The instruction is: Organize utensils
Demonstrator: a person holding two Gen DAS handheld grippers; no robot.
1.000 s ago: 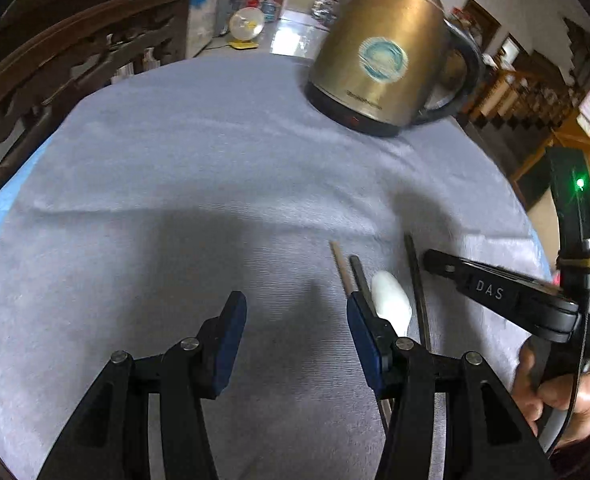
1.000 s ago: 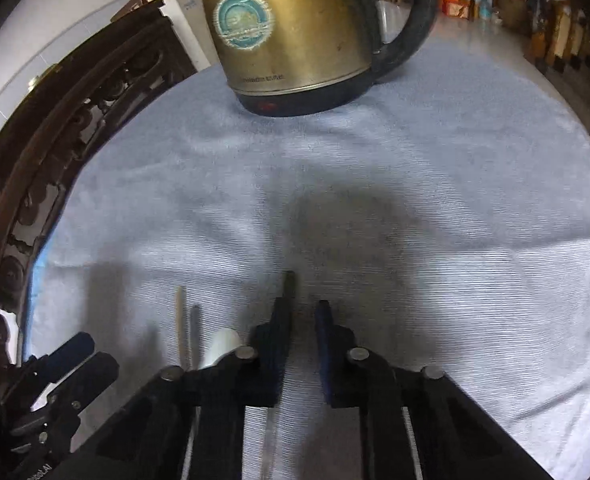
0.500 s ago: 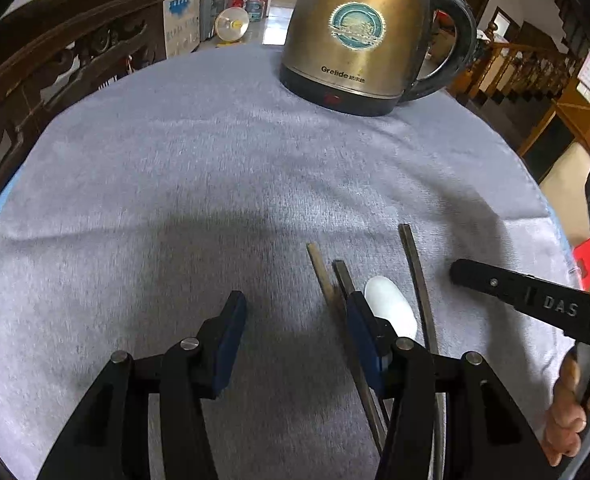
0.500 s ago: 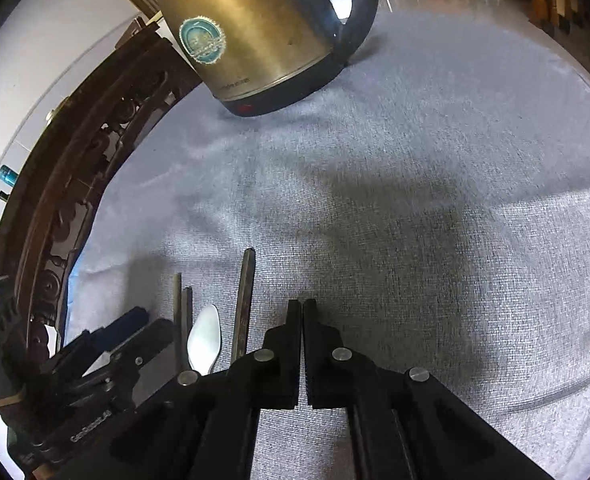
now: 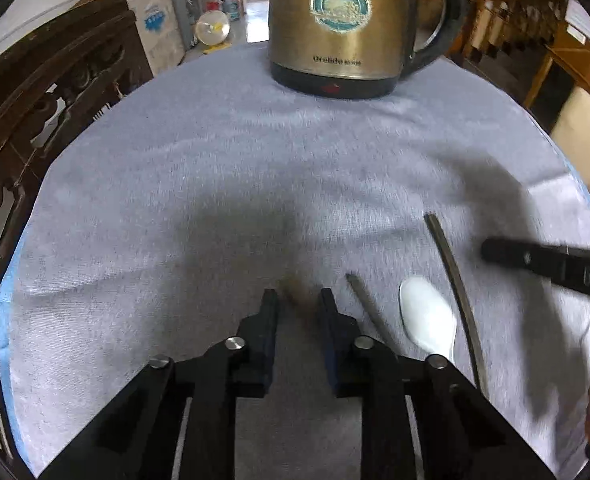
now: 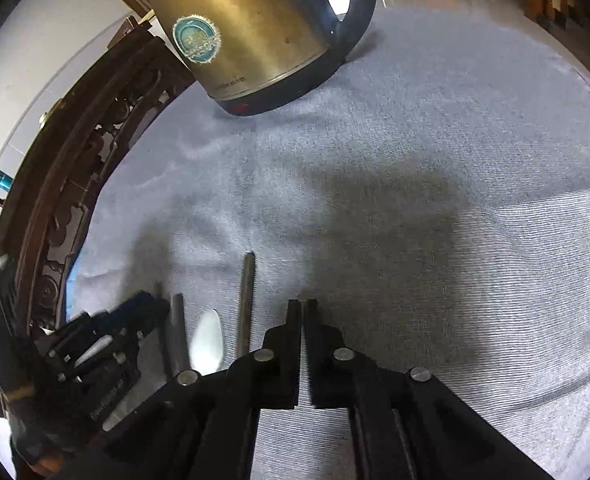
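Grey cloth covers the round table (image 5: 215,168); brass kettle (image 5: 347,28) upright at the far edge. Near edge: white spoon (image 5: 427,320) between two dark chopsticks (image 5: 453,280) (image 5: 369,312), a third, paler stick (image 5: 301,300) blurred between the left claw's (image 5: 297,300) pads. Left claw pitched steeply down, jaws just closing around that stick, contact unclear; right claw (image 6: 302,308) also pitched down, pressed together on nothing, just beside the outer chopstick.

Left gripper (image 5: 295,300): black frame, silver screws, blue pads. Right gripper (image 6: 302,308): black, silver screws, white lettering.
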